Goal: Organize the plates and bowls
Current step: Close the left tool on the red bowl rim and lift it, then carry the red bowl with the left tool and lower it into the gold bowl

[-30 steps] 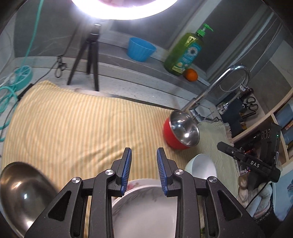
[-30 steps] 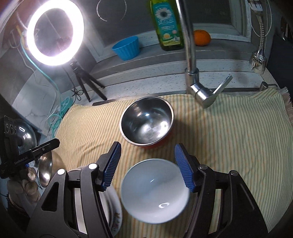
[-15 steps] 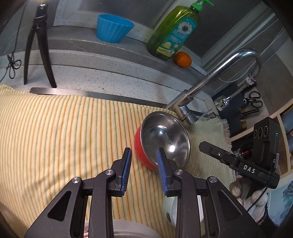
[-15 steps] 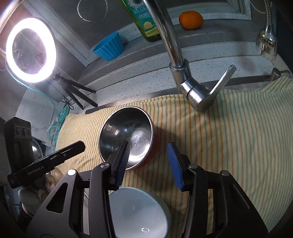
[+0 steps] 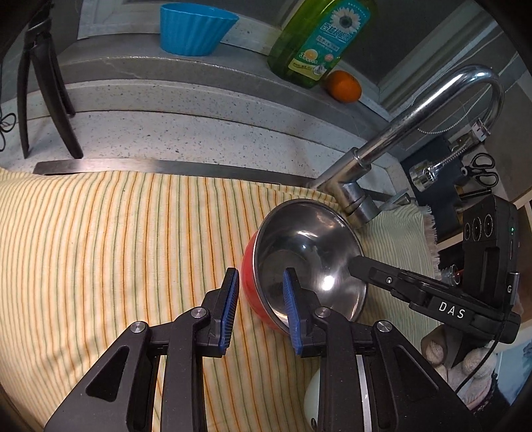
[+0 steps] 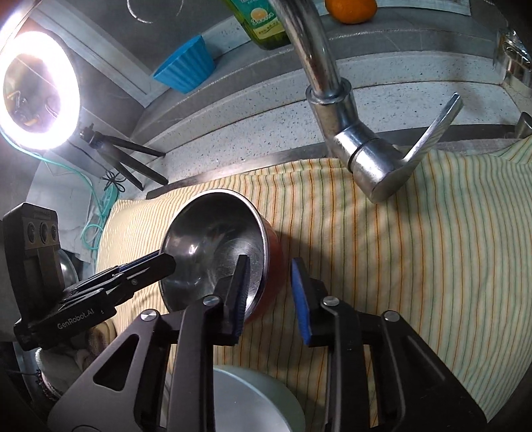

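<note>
A steel bowl with a red outer wall point(image 5: 309, 252) point(image 6: 212, 232) sits on the yellow striped cloth point(image 5: 99, 249) near the faucet. My left gripper point(image 5: 260, 271) straddles its left rim, one pad outside and one inside. The jaws are closing, with a sliver of gap still showing. My right gripper point(image 6: 270, 259) straddles the opposite rim, its jaws closing too, the outer pad still off the red wall. Each gripper shows in the other's view: the right gripper point(image 5: 355, 262) and the left gripper point(image 6: 168, 261). A white bowl point(image 5: 312, 395) point(image 6: 252, 398) lies just behind the fingers.
The chrome faucet point(image 5: 399, 133) point(image 6: 332, 99) arches right behind the bowl. A blue cup point(image 5: 196, 30), a green soap bottle point(image 5: 319, 40) and an orange point(image 5: 344, 84) stand on the back ledge. A tripod point(image 5: 40, 83) with a ring light point(image 6: 36, 89) is at far left.
Both grippers moved forward and down, from over the white bowl and plate to the red-walled bowl's rim. The right jaws narrowed a lot; the left ones barely.
</note>
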`<state>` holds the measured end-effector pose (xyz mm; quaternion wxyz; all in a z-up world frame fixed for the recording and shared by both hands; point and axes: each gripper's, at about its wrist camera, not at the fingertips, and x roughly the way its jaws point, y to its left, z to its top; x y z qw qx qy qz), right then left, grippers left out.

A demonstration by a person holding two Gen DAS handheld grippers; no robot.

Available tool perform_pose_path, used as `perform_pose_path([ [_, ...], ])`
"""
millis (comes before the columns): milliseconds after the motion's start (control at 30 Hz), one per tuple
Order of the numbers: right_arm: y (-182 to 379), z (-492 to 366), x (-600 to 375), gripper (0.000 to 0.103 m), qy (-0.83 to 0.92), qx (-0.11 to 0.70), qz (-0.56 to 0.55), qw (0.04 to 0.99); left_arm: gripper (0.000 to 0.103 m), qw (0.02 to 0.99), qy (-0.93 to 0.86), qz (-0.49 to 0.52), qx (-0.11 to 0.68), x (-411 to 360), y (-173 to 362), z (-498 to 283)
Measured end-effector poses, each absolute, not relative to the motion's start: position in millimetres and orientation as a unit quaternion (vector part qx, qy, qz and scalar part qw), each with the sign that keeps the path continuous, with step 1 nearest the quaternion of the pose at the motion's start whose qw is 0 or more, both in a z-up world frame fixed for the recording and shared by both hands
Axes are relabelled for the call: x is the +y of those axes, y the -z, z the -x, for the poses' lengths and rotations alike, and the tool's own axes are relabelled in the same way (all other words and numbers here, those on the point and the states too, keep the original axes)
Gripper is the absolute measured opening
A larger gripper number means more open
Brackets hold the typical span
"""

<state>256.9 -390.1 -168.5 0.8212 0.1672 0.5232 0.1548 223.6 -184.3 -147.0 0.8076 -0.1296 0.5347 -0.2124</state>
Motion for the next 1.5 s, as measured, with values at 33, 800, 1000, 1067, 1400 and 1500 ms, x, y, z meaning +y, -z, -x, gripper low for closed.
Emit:
perform_pose_path([
  [33, 169.4, -257.4, -389.7, 0.021, -0.155, 0.524, -0.167, 0.82, 0.024, 0.807, 0.212, 0.128, 0.536, -184.5, 147.9, -224.4],
  [800, 138.4, -236.0, -365.1, 0.016, -0.154, 0.507, -0.147, 0.835, 0.019, 0.817, 0.236, 0.115, 0.513, -171.7, 122.6, -210.1],
  [1000, 121.1, -217.0, -340.0, 0.016, -0.171, 0.494, -0.138, 0.841, 0.019, 0.828, 0.234, 0.123, 0.494, -146.3, 106.1, -187.8],
  [1067, 116.0, -210.0, -329.7, 0.016, -0.177, 0.491, -0.134, 0.842, 0.019, 0.832, 0.231, 0.125, 0.488, -136.2, 101.0, -178.7],
  [1400, 97.1, -172.2, -261.7, 0.016, -0.227, 0.482, -0.117, 0.838, 0.019, 0.851, 0.202, 0.144, 0.463, -73.5, 76.7, -129.0],
  [1500, 95.2, -160.5, -238.4, 0.016, -0.243, 0.483, -0.109, 0.834, 0.019, 0.855, 0.191, 0.149, 0.458, -51.2, 73.3, -114.3],
])
